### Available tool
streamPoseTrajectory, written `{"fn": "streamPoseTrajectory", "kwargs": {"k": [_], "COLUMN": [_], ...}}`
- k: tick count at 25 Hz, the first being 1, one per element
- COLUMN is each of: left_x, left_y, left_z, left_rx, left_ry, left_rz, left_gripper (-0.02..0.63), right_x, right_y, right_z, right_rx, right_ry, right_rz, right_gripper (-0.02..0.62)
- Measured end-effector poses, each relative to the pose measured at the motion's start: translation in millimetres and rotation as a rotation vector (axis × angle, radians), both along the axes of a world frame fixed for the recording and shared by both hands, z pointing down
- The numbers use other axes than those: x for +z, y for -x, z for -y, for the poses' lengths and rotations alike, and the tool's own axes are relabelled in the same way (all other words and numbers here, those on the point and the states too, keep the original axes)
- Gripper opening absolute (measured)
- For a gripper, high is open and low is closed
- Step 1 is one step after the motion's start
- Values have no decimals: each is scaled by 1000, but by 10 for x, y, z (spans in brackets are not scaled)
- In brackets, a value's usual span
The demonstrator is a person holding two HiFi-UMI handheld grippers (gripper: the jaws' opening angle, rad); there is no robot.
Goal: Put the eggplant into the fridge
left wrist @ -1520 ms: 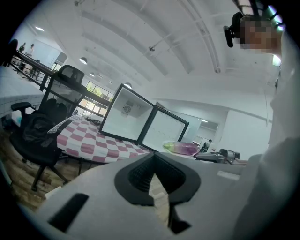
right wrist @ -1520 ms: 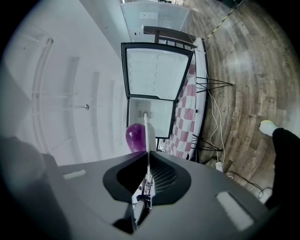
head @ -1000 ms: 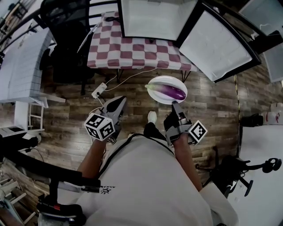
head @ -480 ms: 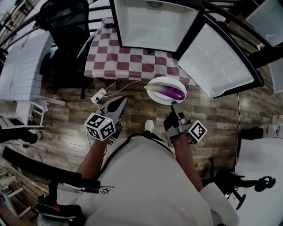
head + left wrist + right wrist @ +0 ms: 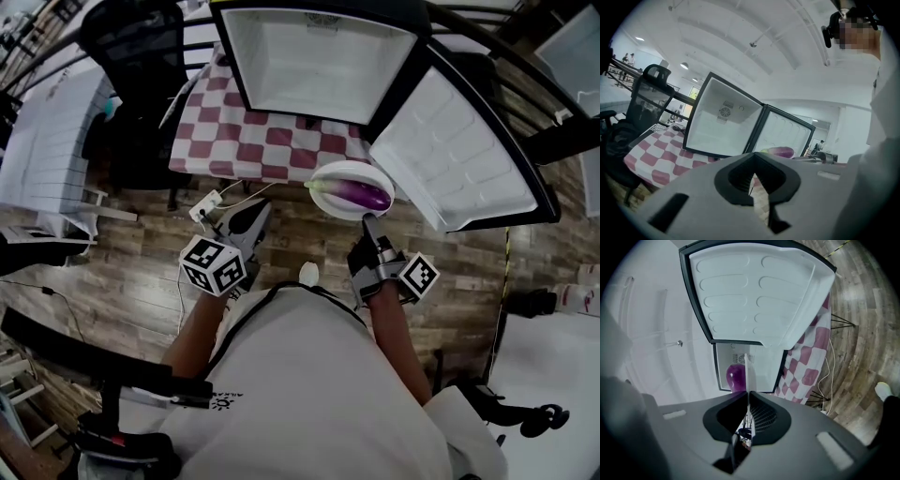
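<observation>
At the lower centre of the head view, the left gripper (image 5: 251, 214) is seen with jaws closed on nothing. Right of it, a white plate (image 5: 347, 171) is clamped by its rim in the right gripper (image 5: 368, 221). The eggplant (image 5: 356, 194) is laid on that plate, just below the open fridge (image 5: 319, 56), which is set on a checked tablecloth (image 5: 253, 141) at the top.

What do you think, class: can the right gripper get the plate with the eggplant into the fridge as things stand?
Probably yes. The fridge has its door swung wide, its inside looks bare, and nothing shows between it and the plate, which the right gripper clamps by the rim, eggplant on top.
</observation>
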State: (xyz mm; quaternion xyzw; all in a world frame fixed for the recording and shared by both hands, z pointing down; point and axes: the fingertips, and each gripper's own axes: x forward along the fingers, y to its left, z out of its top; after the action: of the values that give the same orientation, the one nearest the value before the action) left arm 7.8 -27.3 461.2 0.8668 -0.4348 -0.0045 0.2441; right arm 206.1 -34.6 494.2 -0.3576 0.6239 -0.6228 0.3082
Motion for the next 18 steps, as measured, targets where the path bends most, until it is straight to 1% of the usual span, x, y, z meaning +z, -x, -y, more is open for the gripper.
{"fn": "streamPoseTrajectory", "kwargs": {"k": [8, 12, 18], "left_x": [83, 114, 115], "left_y": [-198, -184, -62], "left_z": [238, 262, 254], "left_rx": [-44, -74, -116], "left_ry": [18, 29, 29], "left_rz": [10, 9, 21], "left_gripper": [7, 6, 6], "right_x": [111, 117, 153], "right_y": [-128, -110, -105], "right_z": [325, 394, 429], "right_rx": [-80, -107, -112], "right_ry": [6, 6, 12], "right_rz": [-11, -3, 11], "right_gripper": [23, 23, 23]}}
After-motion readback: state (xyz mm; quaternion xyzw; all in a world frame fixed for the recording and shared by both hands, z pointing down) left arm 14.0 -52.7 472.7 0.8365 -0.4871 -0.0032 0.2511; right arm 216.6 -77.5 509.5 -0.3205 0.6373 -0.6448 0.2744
